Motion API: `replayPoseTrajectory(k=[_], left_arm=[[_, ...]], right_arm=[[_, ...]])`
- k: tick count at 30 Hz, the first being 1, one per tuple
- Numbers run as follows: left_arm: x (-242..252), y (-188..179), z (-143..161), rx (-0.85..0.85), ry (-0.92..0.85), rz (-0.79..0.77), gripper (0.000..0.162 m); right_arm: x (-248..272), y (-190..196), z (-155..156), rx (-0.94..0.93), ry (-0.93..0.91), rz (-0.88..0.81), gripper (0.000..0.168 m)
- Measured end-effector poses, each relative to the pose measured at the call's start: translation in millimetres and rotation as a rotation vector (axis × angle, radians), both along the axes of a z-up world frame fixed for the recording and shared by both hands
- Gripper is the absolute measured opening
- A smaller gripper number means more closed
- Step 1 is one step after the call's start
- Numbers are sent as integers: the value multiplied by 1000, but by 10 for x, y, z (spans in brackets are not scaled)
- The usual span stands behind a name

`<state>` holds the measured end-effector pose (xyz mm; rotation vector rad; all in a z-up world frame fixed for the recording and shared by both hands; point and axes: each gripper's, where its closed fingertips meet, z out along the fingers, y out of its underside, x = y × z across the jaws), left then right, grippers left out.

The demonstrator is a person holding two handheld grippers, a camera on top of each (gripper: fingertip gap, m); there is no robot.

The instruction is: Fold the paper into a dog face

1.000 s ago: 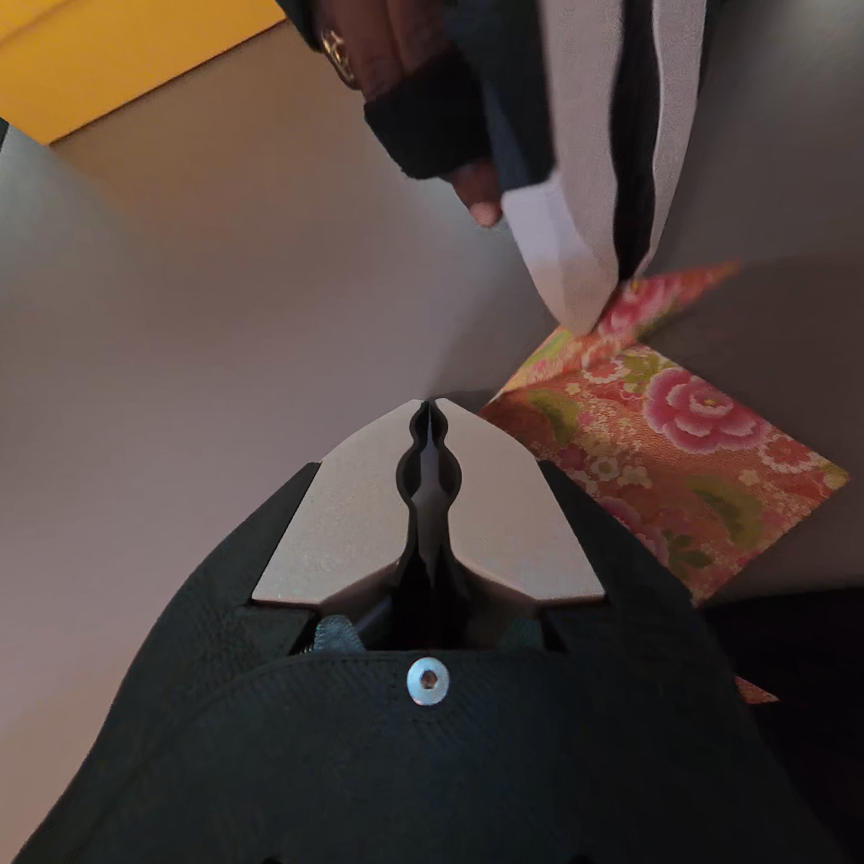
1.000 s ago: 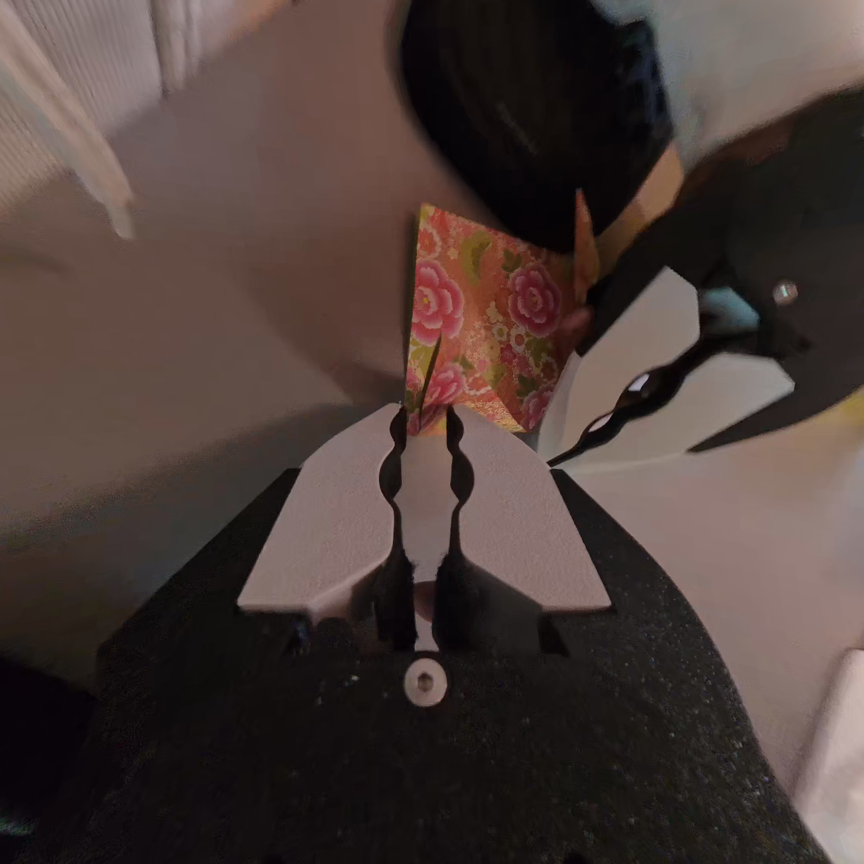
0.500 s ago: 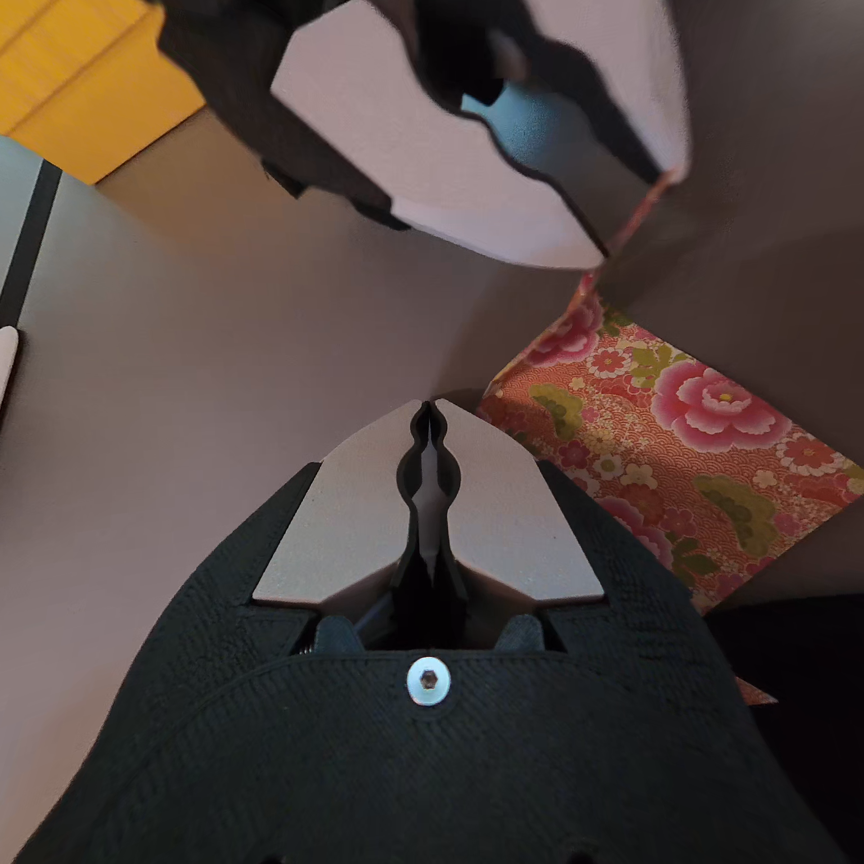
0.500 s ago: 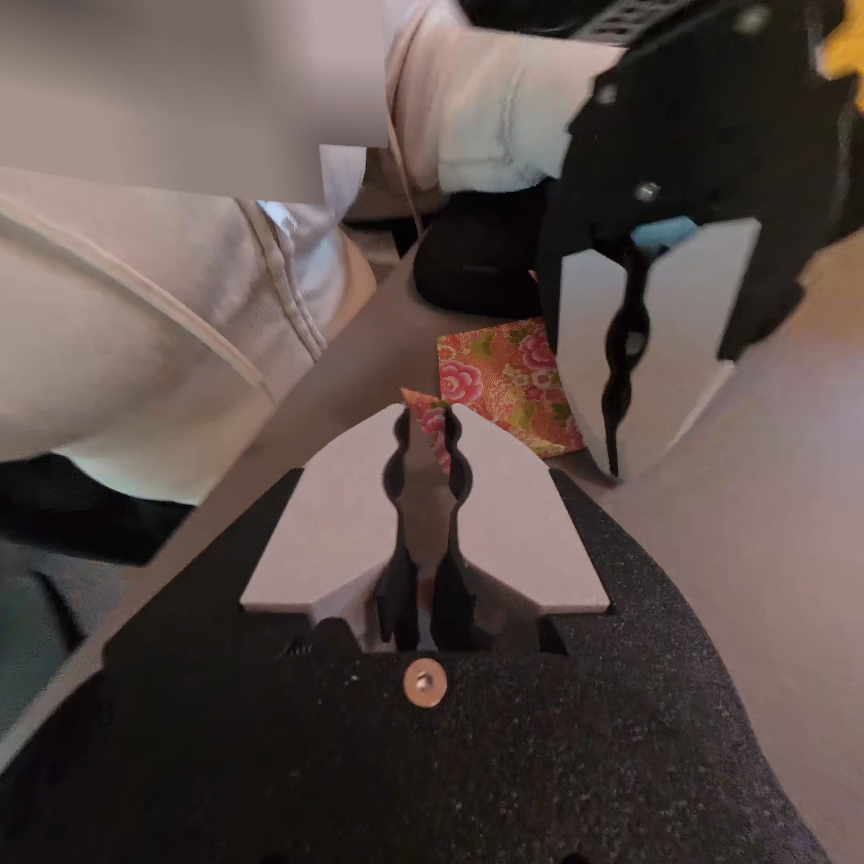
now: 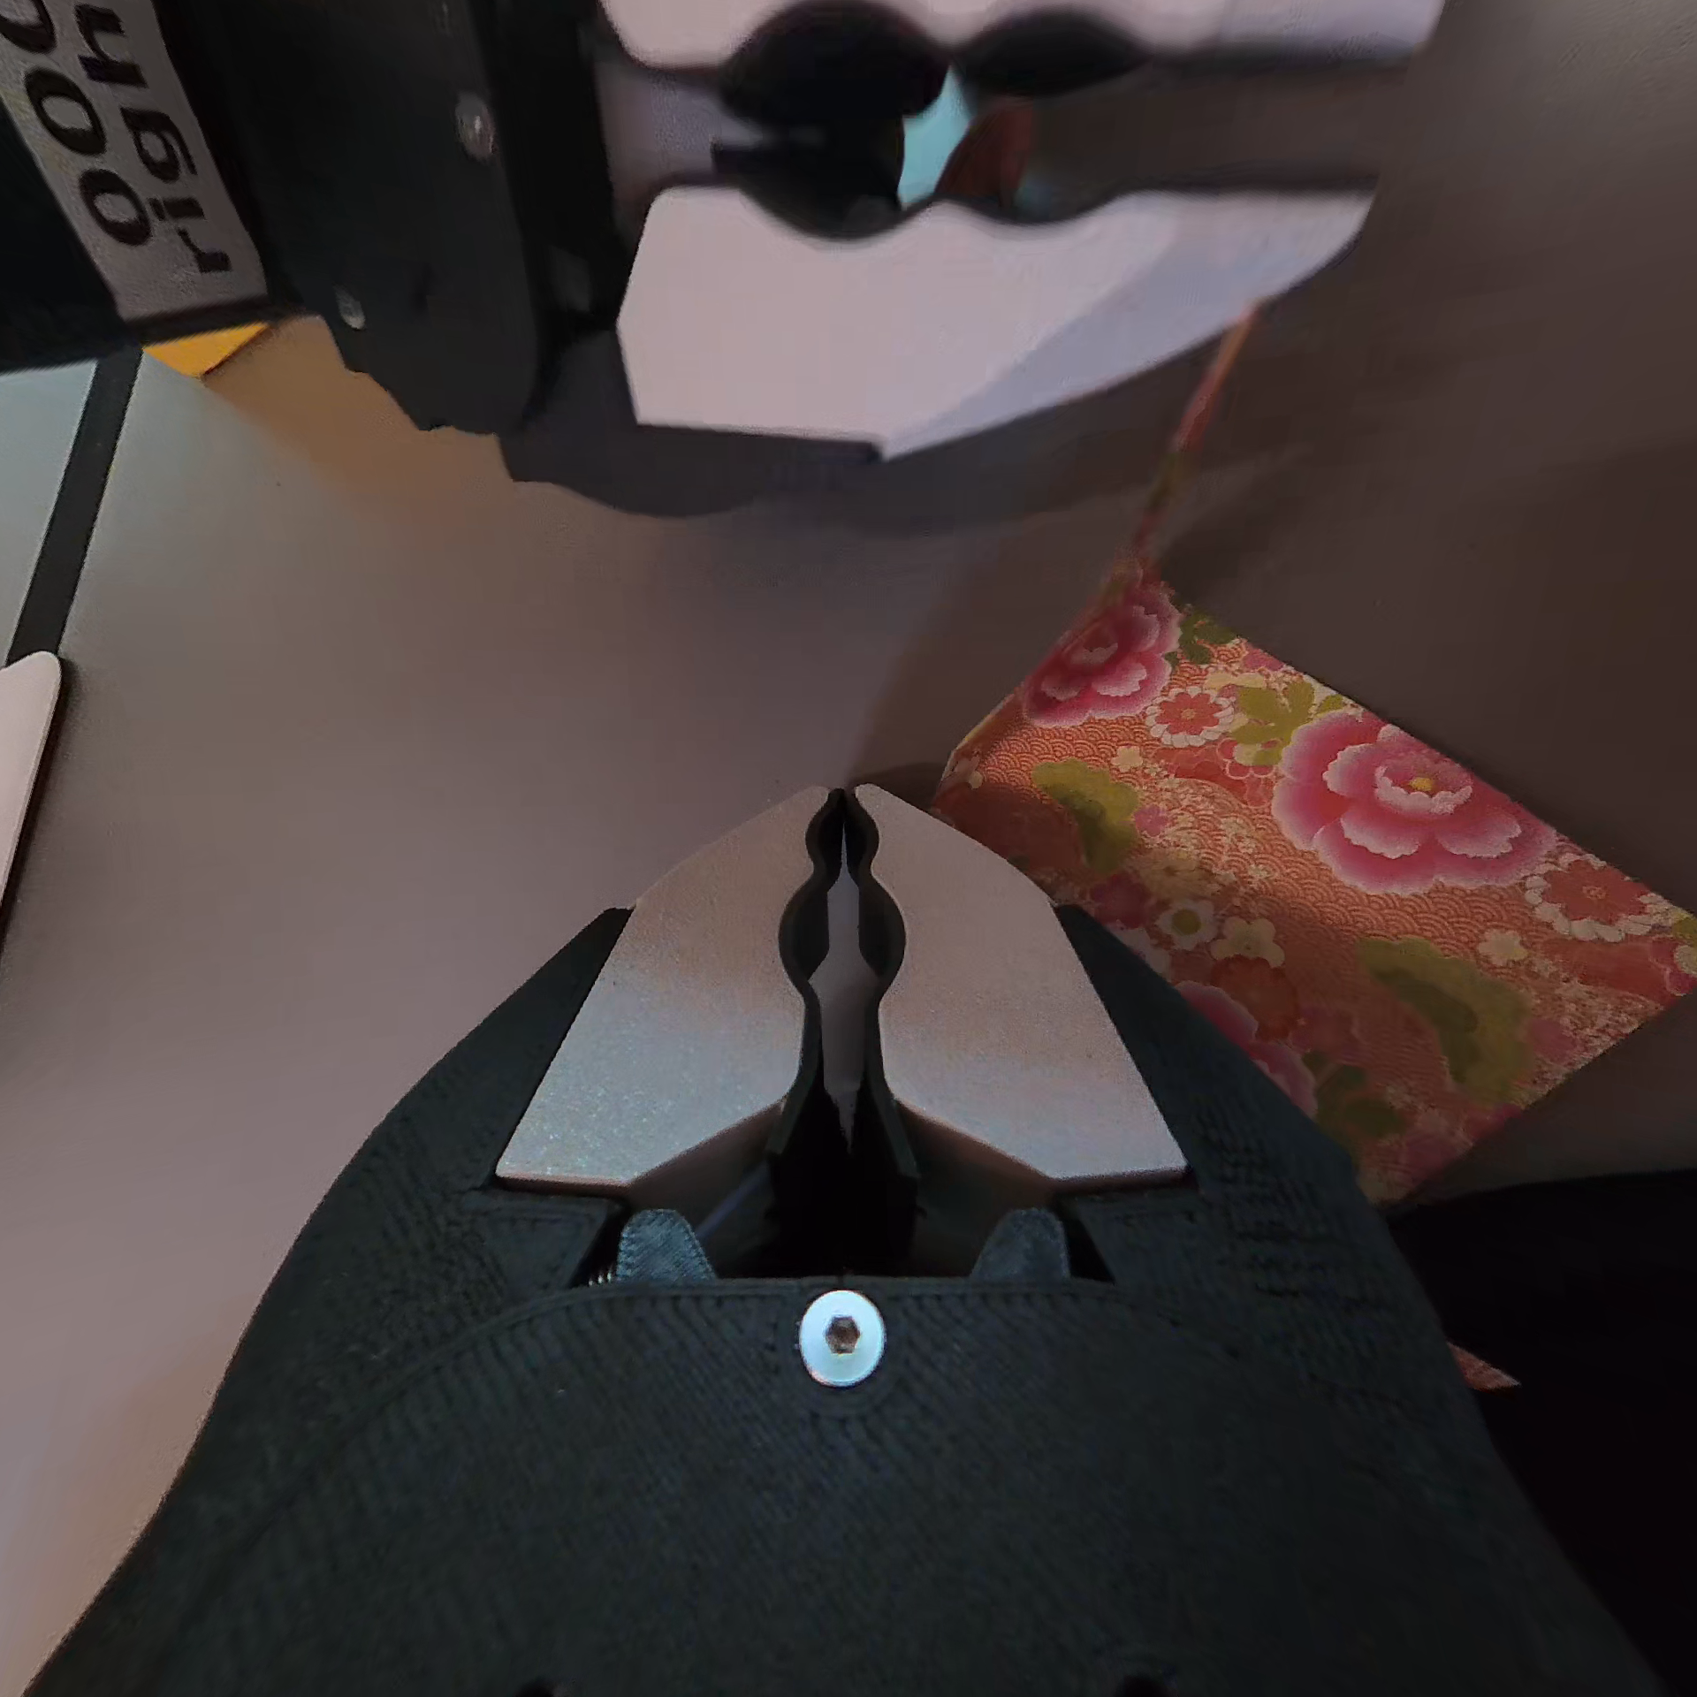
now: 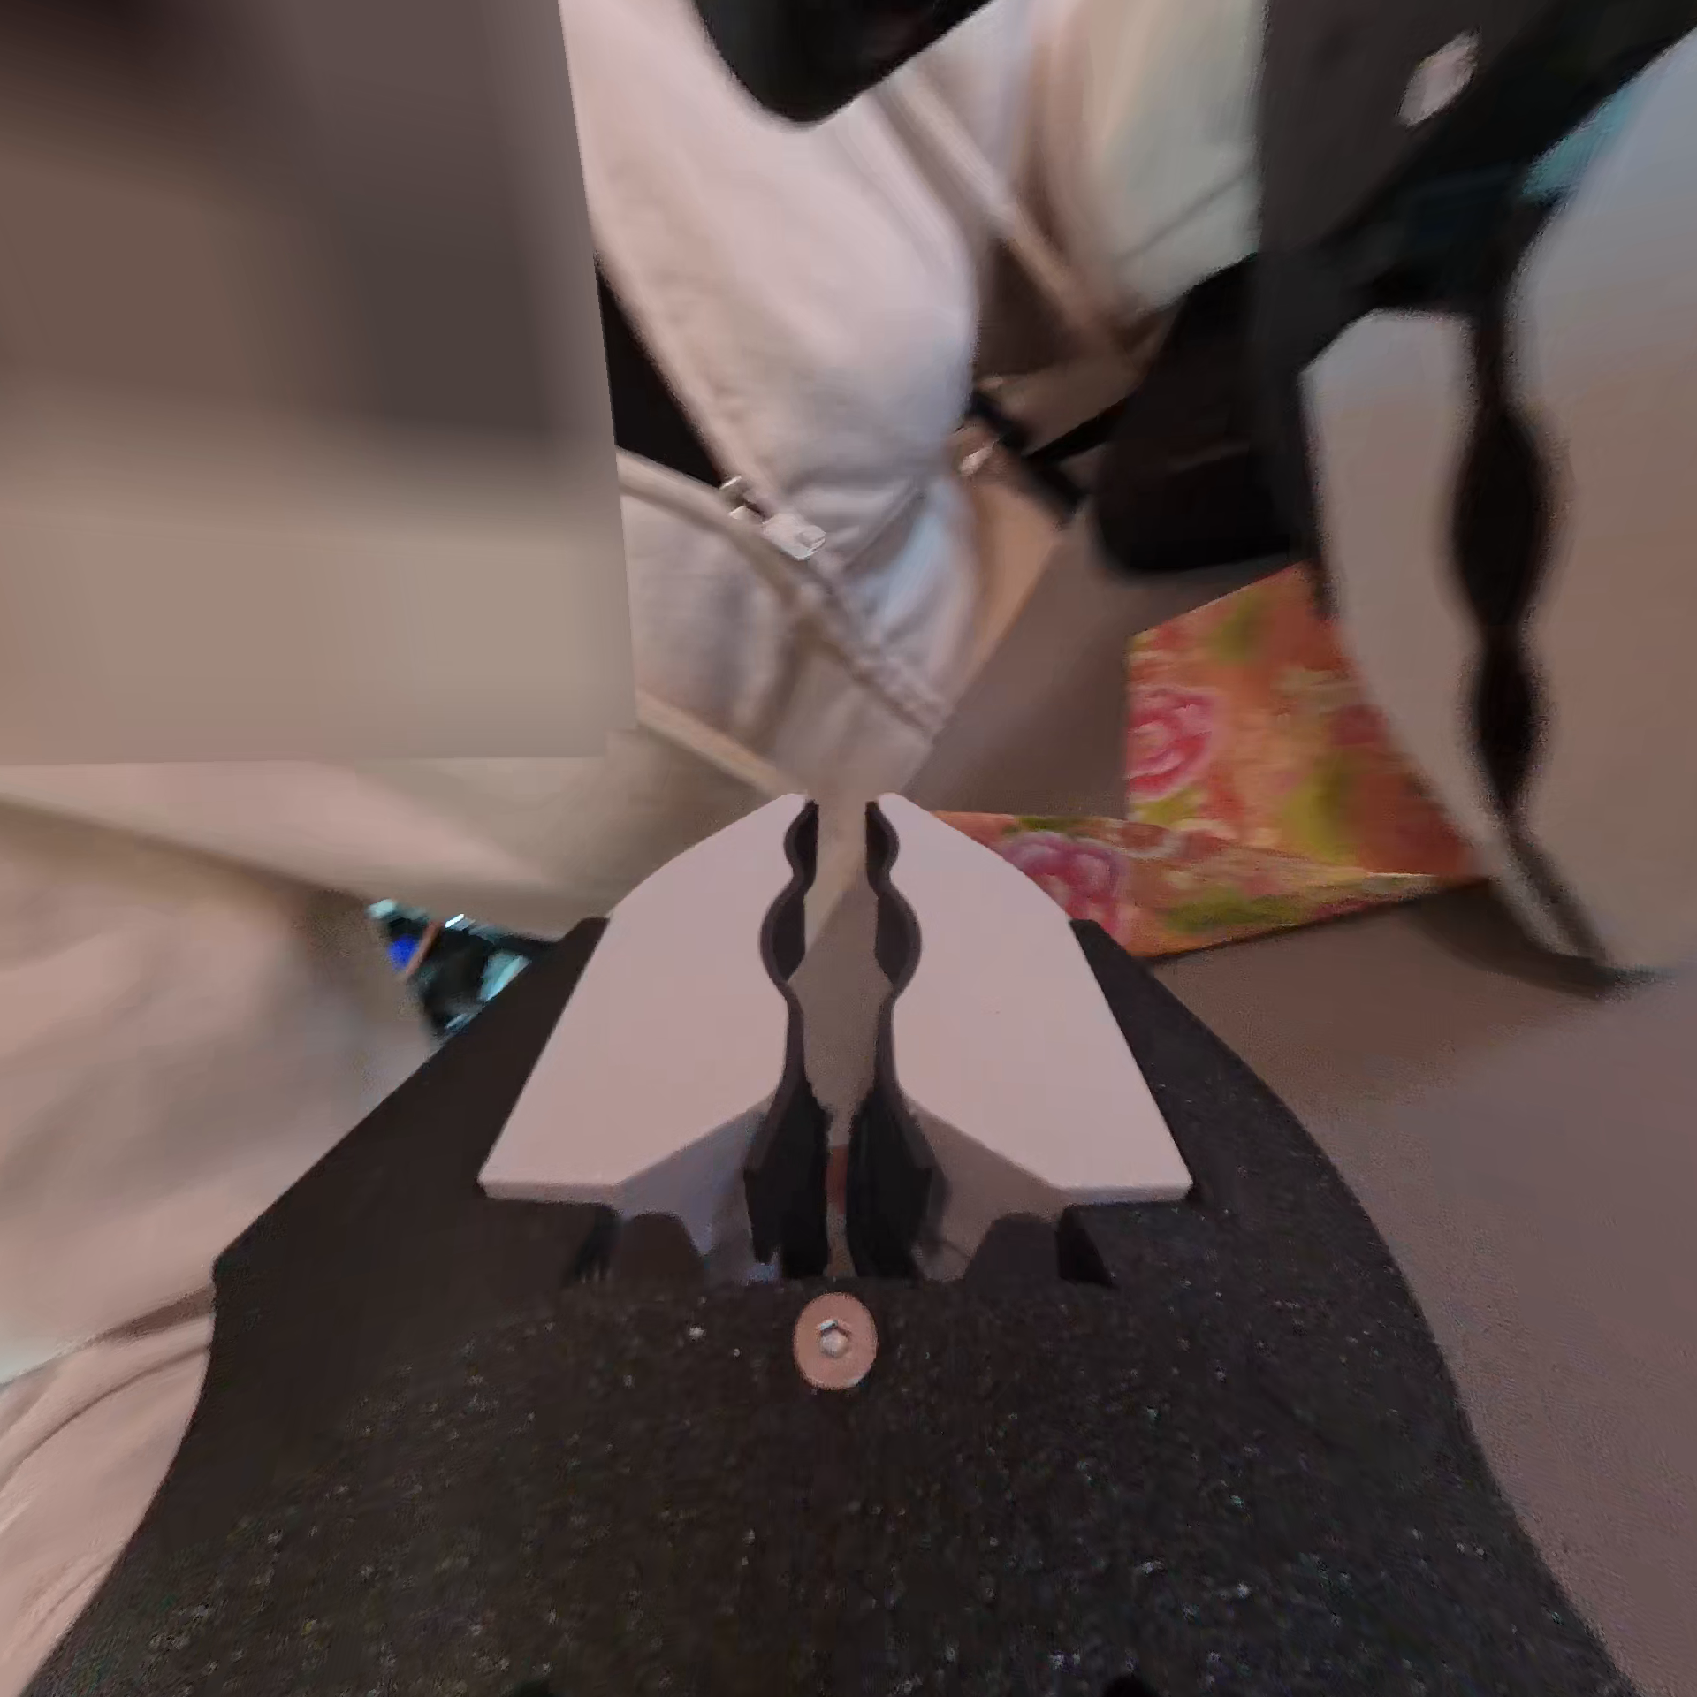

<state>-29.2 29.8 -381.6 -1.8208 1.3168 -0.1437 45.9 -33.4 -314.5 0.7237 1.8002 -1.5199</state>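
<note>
Left tongs (image 5: 847, 801) closed, floral paper (image 5: 1304, 882) just right

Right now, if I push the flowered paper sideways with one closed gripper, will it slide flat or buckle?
Likely buckle: the paper looks thin, and its raised flap bends up from the sheet. It is probably very light, so it may also skid on the smooth table. Its creases should hold.
</note>
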Motion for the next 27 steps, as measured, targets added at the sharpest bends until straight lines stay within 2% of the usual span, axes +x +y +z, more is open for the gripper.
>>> replayPoseTrajectory(k=[2,5,8,10,12,15,21,23,25,27], left_arm=[[0,1,-1,-1,-1,0,0],[-1,3,-2,4,2,0,0],[0,5,-3,4,2,0,0],[0,5,-3,3,2,-1,0],[-1,7,-3,5,2,-1,0],[-1,8,-4,6,3,-1,0],[0,11,-3,4,2,0,0],[-3,14,-1,-7,-6,4,0],[-28,47,17,-49,-44,38,7],[-109,105,79,-130,-134,115,26]], right_arm=[[134,14,18,-2,-22,81,15],[36,135,53,-4,-1,2,21],[-340,436,139,-49,52,-290,2],[-556,623,-99,91,27,-474,0],[-528,541,-346,242,17,-453,0],[-512,291,-349,248,47,-401,0],[-519,199,-607,428,39,-366,0],[-507,118,-519,373,45,-355,0],[-541,174,-428,362,44,-412,3],[-557,375,-373,434,63,-512,17]])
